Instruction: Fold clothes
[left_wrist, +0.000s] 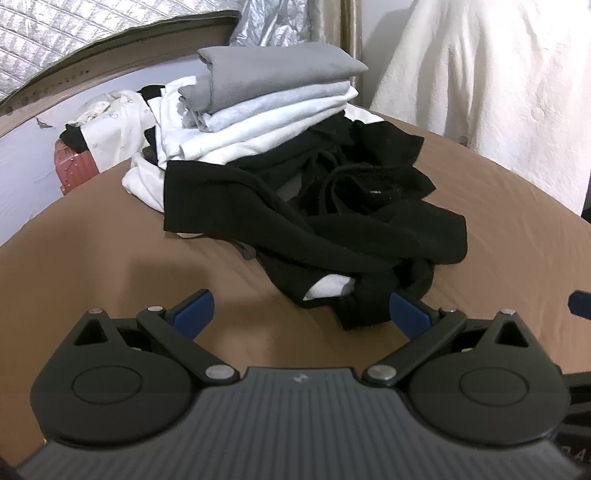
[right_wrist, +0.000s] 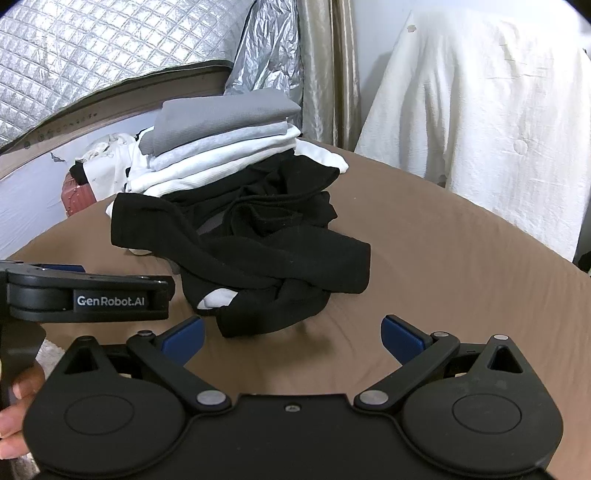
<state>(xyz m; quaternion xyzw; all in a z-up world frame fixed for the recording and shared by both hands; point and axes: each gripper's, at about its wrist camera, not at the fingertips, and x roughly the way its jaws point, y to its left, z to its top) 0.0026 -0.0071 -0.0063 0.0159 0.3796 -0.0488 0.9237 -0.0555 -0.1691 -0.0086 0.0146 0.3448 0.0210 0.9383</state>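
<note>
Left wrist view: my left gripper (left_wrist: 301, 308) has its jaws spread, empty, just short of the crumpled black garment (left_wrist: 332, 218) on the brown bed (left_wrist: 110, 240). My right gripper (right_wrist: 291, 334) is likewise spread. A folded stack (left_wrist: 273, 99) sits behind the garment.

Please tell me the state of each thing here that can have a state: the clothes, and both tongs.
Black garment: unfolded, crumpled on the brown bed cover.
Stack of grey and white clothes: folded, piled behind the black garment.
White clothes at the far left: unfolded, heaped.
Left tongs: open, holding nothing.
Right tongs: open, holding nothing.
</note>
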